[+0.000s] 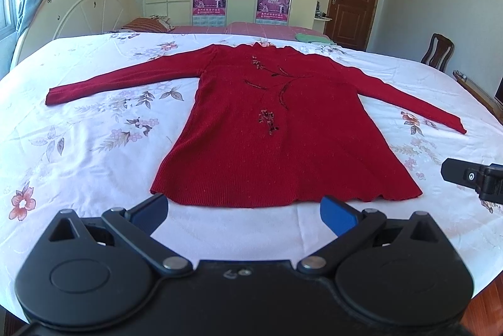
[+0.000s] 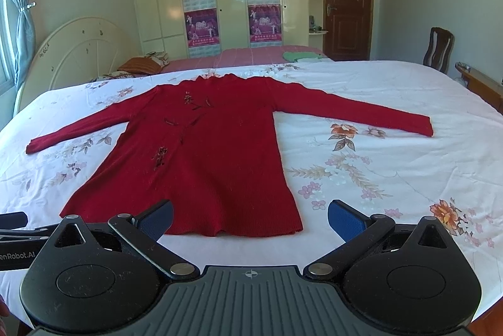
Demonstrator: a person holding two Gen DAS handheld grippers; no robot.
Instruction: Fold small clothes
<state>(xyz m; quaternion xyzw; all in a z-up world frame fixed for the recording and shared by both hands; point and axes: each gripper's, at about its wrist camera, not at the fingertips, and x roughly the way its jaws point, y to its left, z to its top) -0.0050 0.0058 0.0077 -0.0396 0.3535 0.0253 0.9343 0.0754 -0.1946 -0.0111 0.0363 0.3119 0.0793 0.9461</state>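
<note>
Red sweater [image 1: 276, 128] spread flat on the floral bedsheet [image 1: 94, 128], sleeves out.
Left view: left gripper [image 1: 245, 212] gapes empty just before the hem. Right view: right gripper [image 2: 250, 218] released, over the hem's right corner.

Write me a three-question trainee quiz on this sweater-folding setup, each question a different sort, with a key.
1. True or false: the red sweater lies flat on the floral sheet with both sleeves spread out to the sides.
2. Multiple choice: the left gripper is (A) shut on the hem, (B) open, near the hem, holding nothing, (C) shut on a sleeve.
3. Fill in: the right gripper is open, and its fingers are lined with pads of the colour ____.

Key: 1 true; 2 B; 3 blue.
</note>
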